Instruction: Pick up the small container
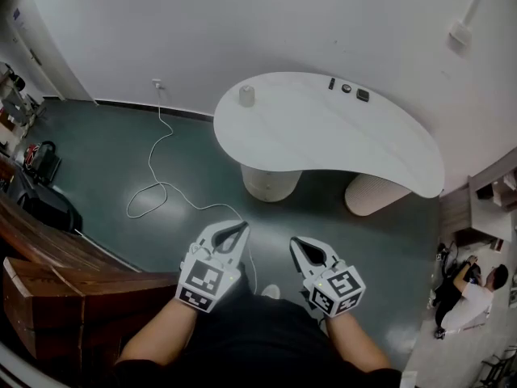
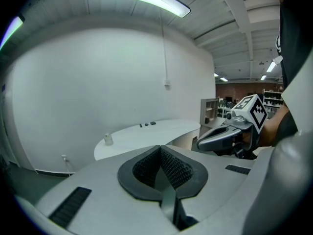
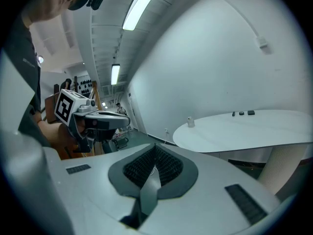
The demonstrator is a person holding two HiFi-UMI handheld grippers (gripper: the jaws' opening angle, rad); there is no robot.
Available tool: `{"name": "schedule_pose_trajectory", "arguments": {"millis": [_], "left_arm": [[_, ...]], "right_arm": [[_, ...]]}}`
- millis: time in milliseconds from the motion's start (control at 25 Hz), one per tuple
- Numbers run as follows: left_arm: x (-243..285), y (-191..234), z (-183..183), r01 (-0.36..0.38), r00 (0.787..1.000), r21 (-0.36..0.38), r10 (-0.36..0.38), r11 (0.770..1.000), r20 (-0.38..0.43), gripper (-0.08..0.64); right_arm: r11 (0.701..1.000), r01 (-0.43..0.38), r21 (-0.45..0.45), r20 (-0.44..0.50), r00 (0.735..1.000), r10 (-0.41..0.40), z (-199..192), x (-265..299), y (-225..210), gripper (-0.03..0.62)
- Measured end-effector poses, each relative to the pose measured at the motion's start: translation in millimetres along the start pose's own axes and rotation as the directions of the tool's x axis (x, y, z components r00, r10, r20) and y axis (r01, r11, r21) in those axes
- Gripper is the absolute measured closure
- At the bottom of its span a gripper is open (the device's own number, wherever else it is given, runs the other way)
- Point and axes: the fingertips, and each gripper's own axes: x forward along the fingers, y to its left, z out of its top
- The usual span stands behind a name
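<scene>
The small container (image 1: 246,95), a pale cylinder with a cap, stands at the left end of a white curved table (image 1: 339,140). It also shows far off as the container (image 2: 108,139) in the left gripper view and as the container (image 3: 190,122) in the right gripper view. My left gripper (image 1: 238,230) and right gripper (image 1: 298,245) hang side by side over the green floor, well short of the table. Both are shut with nothing between the jaws. In their own views the left gripper (image 2: 160,153) and the right gripper (image 3: 155,153) show pads pressed together.
Three small dark items (image 1: 347,89) lie at the table's far edge. A white cable (image 1: 161,176) trails across the floor from a wall socket. Wooden furniture (image 1: 56,273) stands at the left. A person (image 1: 472,285) sits at the lower right. Two round pedestals (image 1: 271,183) carry the table.
</scene>
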Motion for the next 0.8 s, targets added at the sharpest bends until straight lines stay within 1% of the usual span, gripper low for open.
{"name": "schedule_pose_trajectory", "arguments": {"millis": [200, 360, 600, 800], "left_arm": [[27.9, 23.0, -2.0, 0.033, 0.999, -0.002, -0.033, 0.999, -0.002, 0.545], [55.2, 57.0, 6.1, 0.060, 0.998, 0.005, -0.060, 0.998, 0.009, 0.545], [94.8, 120.9, 37.0, 0.084, 0.995, 0.031, -0.086, 0.996, 0.048, 0.545], [114.8, 172.4, 36.7, 0.087, 0.995, 0.043, -0.089, 0.995, 0.041, 0.545]], "right_arm": [[1.000, 0.031, 0.000, -0.008, 0.999, -0.031, 3.6, 23.0, -22.0, 0.597], [0.997, 0.072, 0.009, -0.017, 0.997, -0.072, 13.5, 49.7, -43.4, 0.597], [0.994, 0.107, -0.019, -0.029, 0.994, -0.107, 48.3, 101.8, -73.9, 0.597], [0.993, 0.107, -0.059, -0.035, 0.993, -0.109, 77.2, 153.1, -87.7, 0.597]]}}
